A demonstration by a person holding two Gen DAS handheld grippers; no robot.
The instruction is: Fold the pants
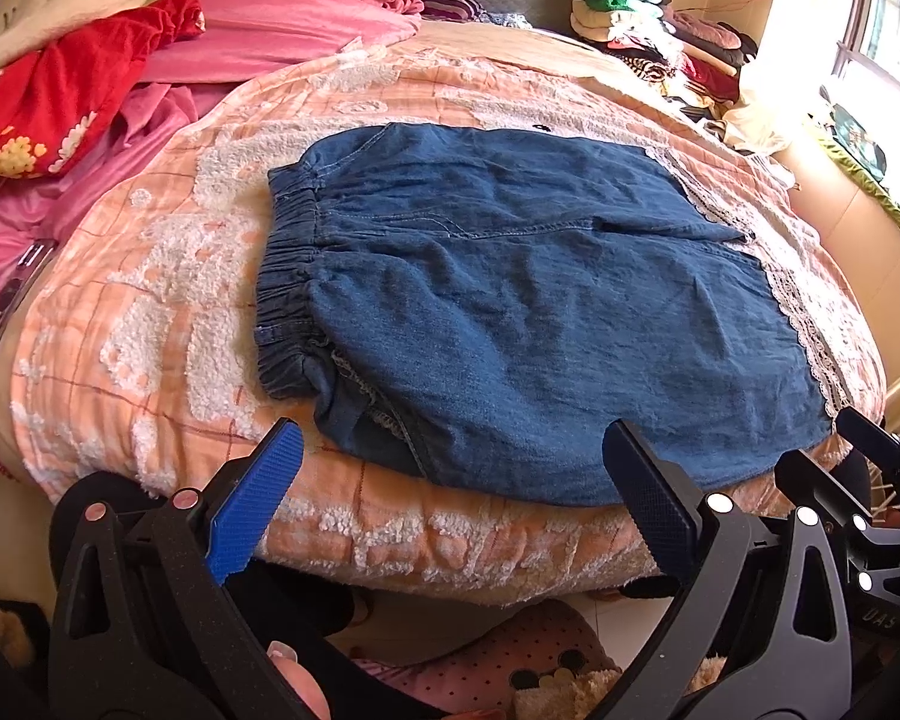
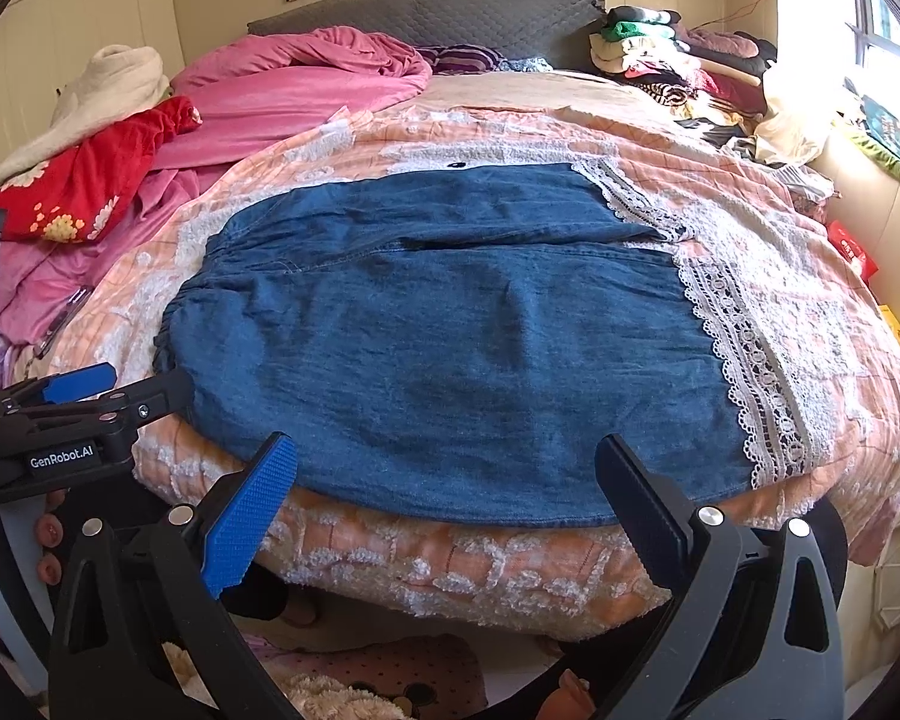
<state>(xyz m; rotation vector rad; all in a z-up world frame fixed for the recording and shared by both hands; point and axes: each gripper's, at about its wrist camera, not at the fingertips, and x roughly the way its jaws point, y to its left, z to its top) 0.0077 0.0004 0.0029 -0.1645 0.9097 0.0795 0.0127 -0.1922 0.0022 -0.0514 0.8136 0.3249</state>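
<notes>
Lying flat on the bed (image 2: pixel 450 564), the denim pants (image 2: pixel 450 348) spread just beyond both your grippers, waistband toward your left, lace hem toward your right. Your left gripper (image 1: pixel 450 504) has its jaws spread wide and empty, the near edge between them. Your right gripper (image 2: pixel 444 504) is likewise released, hovering at that same edge.

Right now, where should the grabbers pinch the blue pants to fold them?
Probably the near edge of the denim pants, which lies flat along the bed's front. Both come in low from the front: left gripper near the elastic waistband, right gripper nearer the lace hem. Both are open.
</notes>
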